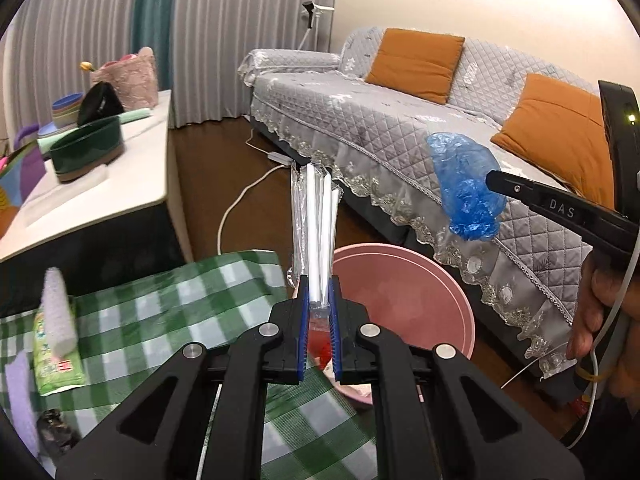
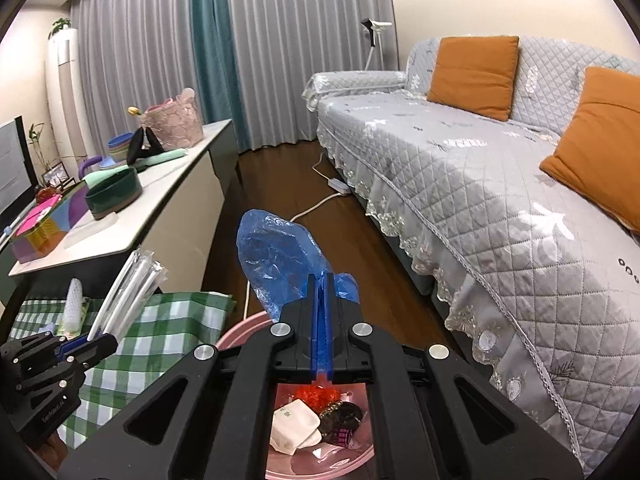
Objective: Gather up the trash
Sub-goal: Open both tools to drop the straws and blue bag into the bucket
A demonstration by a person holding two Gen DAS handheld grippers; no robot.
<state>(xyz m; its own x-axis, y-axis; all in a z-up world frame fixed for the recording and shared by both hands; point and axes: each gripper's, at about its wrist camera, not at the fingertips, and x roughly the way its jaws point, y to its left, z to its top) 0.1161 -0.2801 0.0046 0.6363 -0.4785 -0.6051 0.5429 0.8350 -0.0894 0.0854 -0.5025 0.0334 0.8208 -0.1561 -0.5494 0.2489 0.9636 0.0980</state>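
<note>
My left gripper [image 1: 319,280] is shut on a clear packet of white straws [image 1: 316,220], which stands upright over the near rim of the pink bin [image 1: 440,300]. In the right wrist view the same straw packet [image 2: 128,292] sticks up from the left gripper [image 2: 86,342] at lower left. My right gripper [image 2: 321,278] is shut on a crumpled blue plastic bag [image 2: 280,256], held above the pink bin [image 2: 244,330]. The blue bag [image 1: 466,188] also hangs from the right gripper [image 1: 490,180] at the right of the left wrist view. Several pieces of trash [image 2: 316,416] lie inside the bin.
A green checked tablecloth [image 1: 160,312] carries a green packet [image 1: 56,352] and a white foam sleeve [image 1: 60,312]. A white sideboard [image 1: 132,168] with a dark green bowl [image 1: 86,148] stands left. A grey sofa [image 2: 500,200] with orange cushions fills the right. A white cable [image 1: 236,208] lies on the floor.
</note>
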